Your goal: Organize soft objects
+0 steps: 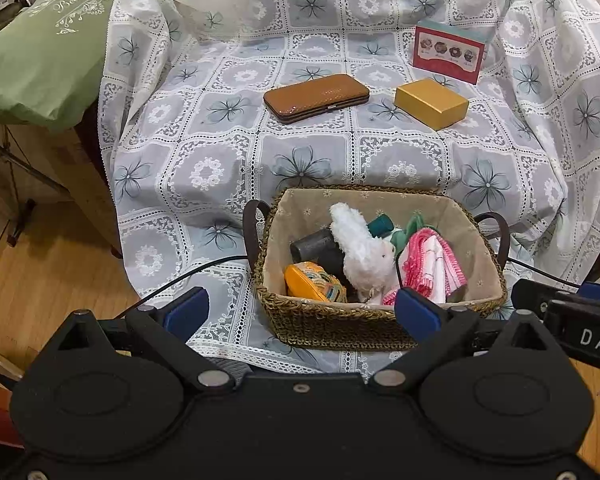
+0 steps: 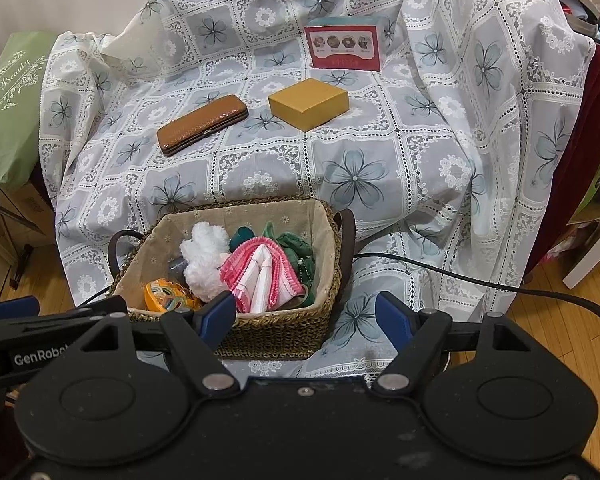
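Now both grippers hover, tilted down, at the near edge of the lace-covered seat, jaws released.

Left gripper (image 1: 302, 314) and right gripper (image 2: 306, 316) hold nothing, flanking the woven basket (image 1: 340, 326). Inside it lie a white plush toy (image 1: 364, 254), pink cloth (image 1: 432, 264) and orange pouch (image 1: 312, 280); green fabric and a dark roll are half buried, hard to identify. Brown case (image 1: 316, 96) and gold box (image 1: 432, 102) sit farther back.

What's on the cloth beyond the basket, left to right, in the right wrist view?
Brown case → yellow box → red card, which stands farther back and slightly right of the box.
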{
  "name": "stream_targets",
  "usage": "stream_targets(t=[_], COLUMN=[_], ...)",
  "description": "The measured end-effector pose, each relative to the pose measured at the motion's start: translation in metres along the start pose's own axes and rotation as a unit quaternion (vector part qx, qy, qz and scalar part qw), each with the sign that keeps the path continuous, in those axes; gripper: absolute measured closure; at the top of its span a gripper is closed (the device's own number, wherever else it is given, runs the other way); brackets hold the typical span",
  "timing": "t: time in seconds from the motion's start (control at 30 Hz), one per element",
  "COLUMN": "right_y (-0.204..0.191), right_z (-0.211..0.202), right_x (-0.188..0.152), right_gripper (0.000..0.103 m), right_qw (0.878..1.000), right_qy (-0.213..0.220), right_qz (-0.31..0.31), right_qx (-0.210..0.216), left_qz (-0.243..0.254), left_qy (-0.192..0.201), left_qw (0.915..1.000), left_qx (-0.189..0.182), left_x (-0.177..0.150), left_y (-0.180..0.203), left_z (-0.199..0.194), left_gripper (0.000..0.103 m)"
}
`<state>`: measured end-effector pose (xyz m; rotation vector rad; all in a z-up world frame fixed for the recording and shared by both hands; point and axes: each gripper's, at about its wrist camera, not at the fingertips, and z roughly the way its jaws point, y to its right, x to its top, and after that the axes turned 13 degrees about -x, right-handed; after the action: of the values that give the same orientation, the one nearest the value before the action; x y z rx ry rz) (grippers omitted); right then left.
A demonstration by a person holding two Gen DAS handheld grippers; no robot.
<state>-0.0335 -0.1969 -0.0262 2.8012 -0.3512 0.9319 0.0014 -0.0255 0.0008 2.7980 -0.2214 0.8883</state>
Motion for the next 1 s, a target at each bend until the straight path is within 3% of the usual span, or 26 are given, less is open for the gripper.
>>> stream_targets(t=[1.0], right_y=[0.0002], right_z=[0.0002], right_x=[-0.0001], right_gripper=[0.022], right_qw=[1.0], right_qy=[-0.001], right_qz=[0.0], right_qx=[0.001], left_qz=[-0.001], left_qy=[0.0], left_qw=[1.0], left_qx=[0.0], left_x=[-0.0006], left_y=[-0.0004], left_z=[0.0002], left_gripper=[0.006])
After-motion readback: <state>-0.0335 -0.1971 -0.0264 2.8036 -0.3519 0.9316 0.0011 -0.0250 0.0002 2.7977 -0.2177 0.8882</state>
